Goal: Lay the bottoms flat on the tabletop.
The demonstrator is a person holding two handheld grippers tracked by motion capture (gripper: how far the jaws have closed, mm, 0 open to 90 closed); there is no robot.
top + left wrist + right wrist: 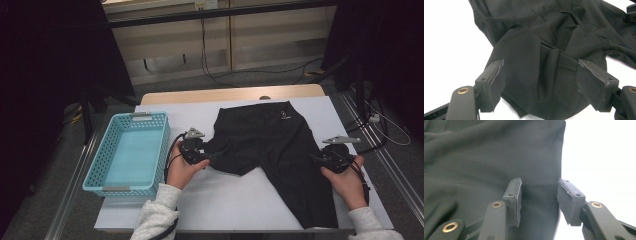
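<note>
jaws of both grippers stand parted over black shorts [272,145].

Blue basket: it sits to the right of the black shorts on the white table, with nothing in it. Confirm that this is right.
Not quite. The blue basket sits to the left of the black shorts, not the right; the high view shows it near the table's left edge, beside the left gripper. The rest holds: the table is white and nothing lies in the basket.
</note>
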